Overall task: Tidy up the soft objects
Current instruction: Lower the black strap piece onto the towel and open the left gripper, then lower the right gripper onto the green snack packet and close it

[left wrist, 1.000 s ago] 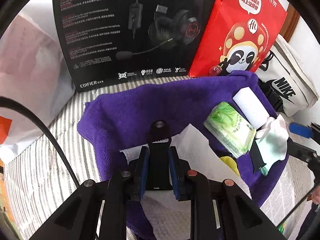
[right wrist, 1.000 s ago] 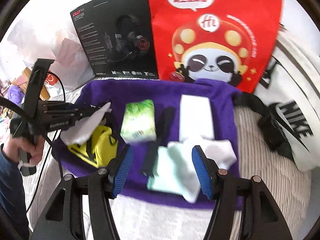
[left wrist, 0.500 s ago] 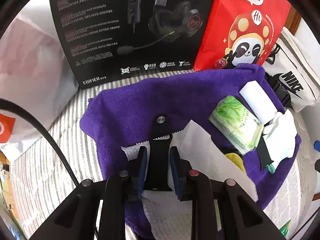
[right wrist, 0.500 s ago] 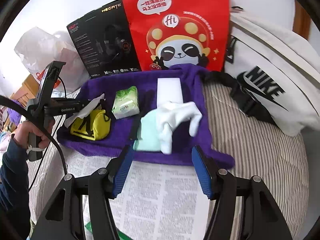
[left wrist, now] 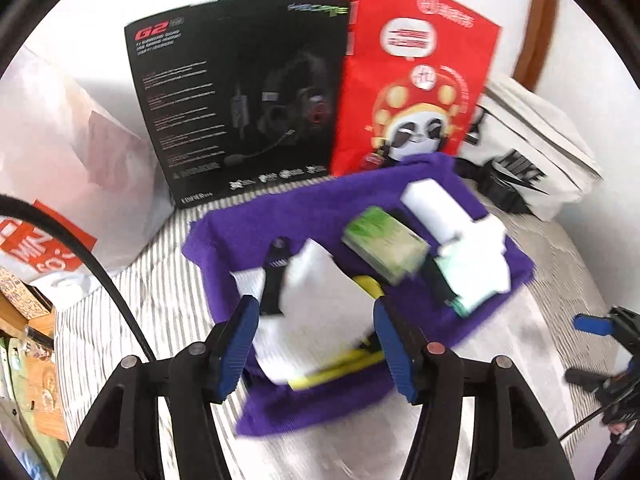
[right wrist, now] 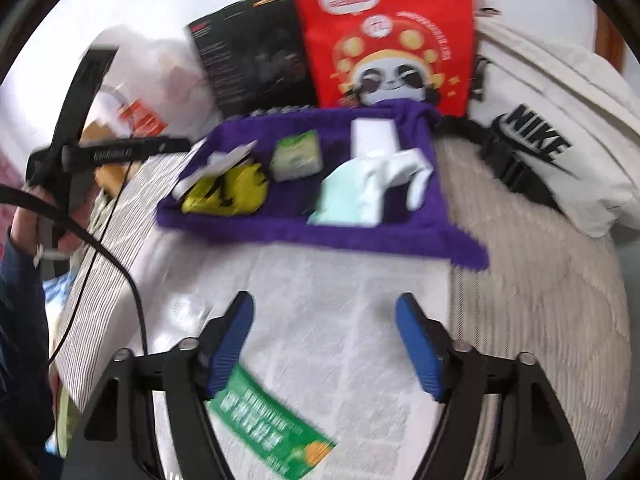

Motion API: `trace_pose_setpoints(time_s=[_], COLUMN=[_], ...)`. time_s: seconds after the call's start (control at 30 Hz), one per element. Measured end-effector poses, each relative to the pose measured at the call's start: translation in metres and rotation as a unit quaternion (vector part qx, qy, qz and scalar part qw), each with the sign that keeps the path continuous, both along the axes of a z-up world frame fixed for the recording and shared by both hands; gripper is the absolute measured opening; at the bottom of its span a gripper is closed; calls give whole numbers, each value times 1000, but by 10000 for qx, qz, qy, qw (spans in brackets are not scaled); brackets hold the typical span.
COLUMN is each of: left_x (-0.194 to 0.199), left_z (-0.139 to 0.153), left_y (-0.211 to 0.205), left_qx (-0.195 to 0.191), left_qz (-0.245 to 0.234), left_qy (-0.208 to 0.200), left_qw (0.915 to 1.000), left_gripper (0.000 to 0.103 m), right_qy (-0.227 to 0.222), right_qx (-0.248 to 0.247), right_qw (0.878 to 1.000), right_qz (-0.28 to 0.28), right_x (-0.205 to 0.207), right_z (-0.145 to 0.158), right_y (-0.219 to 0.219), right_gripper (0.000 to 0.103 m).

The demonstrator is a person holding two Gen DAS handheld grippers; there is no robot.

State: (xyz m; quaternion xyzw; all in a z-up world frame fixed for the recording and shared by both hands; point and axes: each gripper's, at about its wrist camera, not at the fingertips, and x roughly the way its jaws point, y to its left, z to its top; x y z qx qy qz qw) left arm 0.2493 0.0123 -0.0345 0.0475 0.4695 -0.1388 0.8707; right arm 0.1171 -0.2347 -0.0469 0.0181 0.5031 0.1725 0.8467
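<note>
Left hand-held gripper [left wrist: 314, 340]: jaws spread, empty, w/ white tissue [left wrist: 316, 312] just ahead between fingers on purple towel [left wrist: 256, 224]. Right hand-held gripper [right wrist: 324, 344] also spread, well short of towel. Judging: back off straight, don't drag tissue. Vs 0.5 s ago: left was pinching the black strap [left wrist: 276, 280]; now let go.

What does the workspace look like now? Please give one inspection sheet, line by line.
Surface: striped bedding, newspaper in front.
Job's things: purple towel carrying white tissue, yellow pouch, green tissue pack, white box, pale socks.
Clutter: headset box, red panda bag, Nike bag, green leaflet.
Grippers: left gripper open; right gripper open, empty.
Cables: black cable.
Surroundings: white wall, plastic bags.
</note>
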Motion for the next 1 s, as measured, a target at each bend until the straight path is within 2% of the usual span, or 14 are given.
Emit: trace_pose_setpoints(time_s=[0.17, 0.3, 0.43, 0.53, 0.67, 0.83, 1.0], left_x=[-34, -48, -65, -75, -85, -97, -106], left_z=[6, 3, -1, -2, -3, -7, -12], left_y=[4, 5, 4, 5, 6, 11, 23], left_qx=[9, -58, -103, -148, -196, -141, -109], left_qz=[-79, 1, 32, 40, 44, 48, 159], left_qy=[-70, -70, -57, -48, -70, -50, -8], left_qw=[9999, 10000, 9999, 9999, 9998, 9999, 9998], left_gripper=[58, 58, 58, 58, 58, 58, 58], right_qy=[69, 145, 84, 2, -97, 9, -131], right_qx=[-110, -43, -199, -256, -606, -795, -947], right_qw=[9989, 9974, 9948, 9925, 9885, 9842, 9829], right_qz=[442, 698, 992, 1197, 1382, 1585, 1575], right_x=[-33, -54, -71, -78, -83, -79, -77], right_z=[-14, -24, -32, -36, -46, -62, -71], right_y=[11, 15, 23, 28, 38, 50, 57], right_gripper=[79, 81, 84, 86, 86, 86, 86])
